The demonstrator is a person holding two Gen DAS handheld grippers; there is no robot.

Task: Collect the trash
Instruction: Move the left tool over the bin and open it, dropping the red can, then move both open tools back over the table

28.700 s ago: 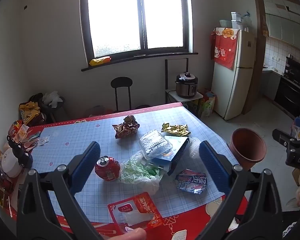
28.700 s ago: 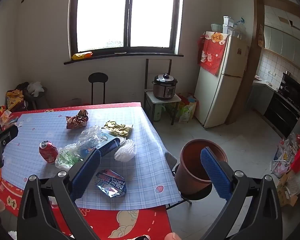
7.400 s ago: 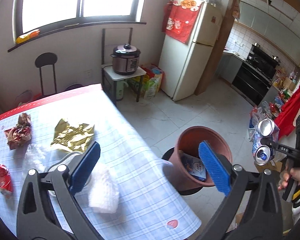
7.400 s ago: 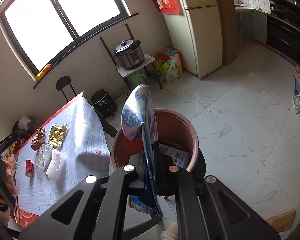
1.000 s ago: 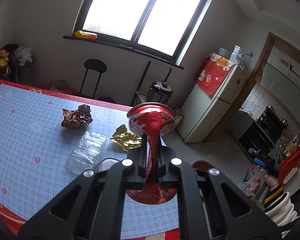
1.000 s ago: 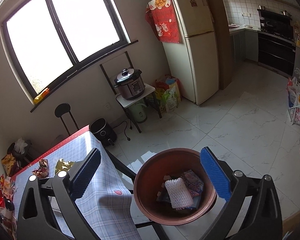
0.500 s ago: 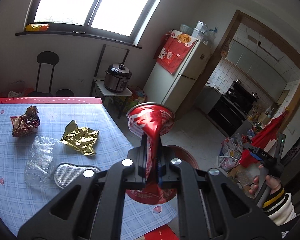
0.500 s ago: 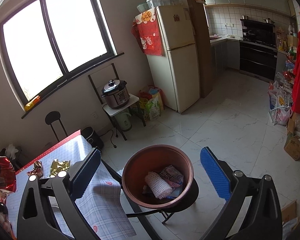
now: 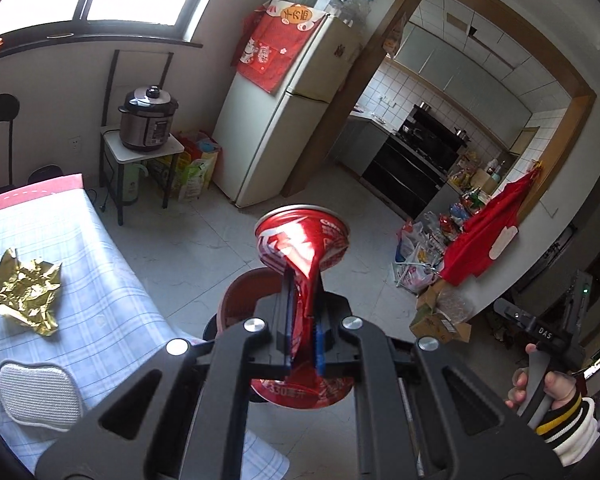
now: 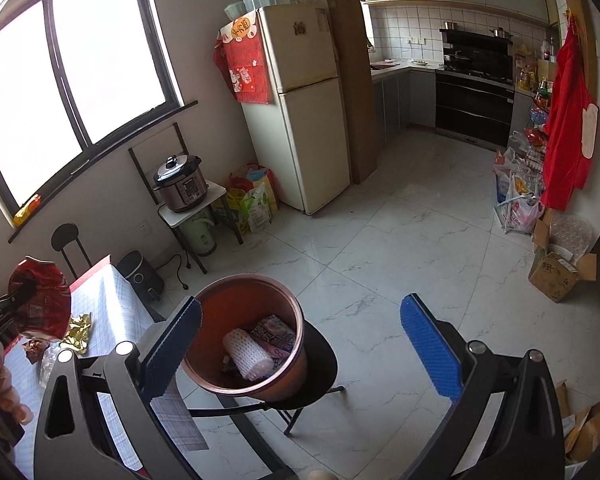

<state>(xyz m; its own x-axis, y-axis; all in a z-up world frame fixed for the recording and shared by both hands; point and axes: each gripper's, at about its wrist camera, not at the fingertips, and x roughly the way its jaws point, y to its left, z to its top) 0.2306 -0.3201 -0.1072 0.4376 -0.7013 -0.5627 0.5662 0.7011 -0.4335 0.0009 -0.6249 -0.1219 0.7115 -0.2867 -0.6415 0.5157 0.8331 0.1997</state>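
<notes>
- Red can (image 9: 304, 256), crushed, pinched in the left gripper (image 9: 303, 332) fingers.
- Right gripper (image 10: 300, 340) fingers spread, holding nothing.
- Bin (image 10: 288, 356) at its 11 o'clock holds wrappers.

My left gripper (image 9: 303, 334), clamped on the crushed red aluminium drink can (image 9: 303, 240), has swung off the blue-checked tablecloth (image 9: 100, 264) past its right edge; the round terracotta-brown plastic bin (image 9: 240, 300) now sits right behind the can. The white foam net sleeve (image 10: 247, 354), on the table seven seconds back, now lies inside the bin. My right gripper (image 10: 300, 344), then pinching a blue wrapper, now gapes empty.
</notes>
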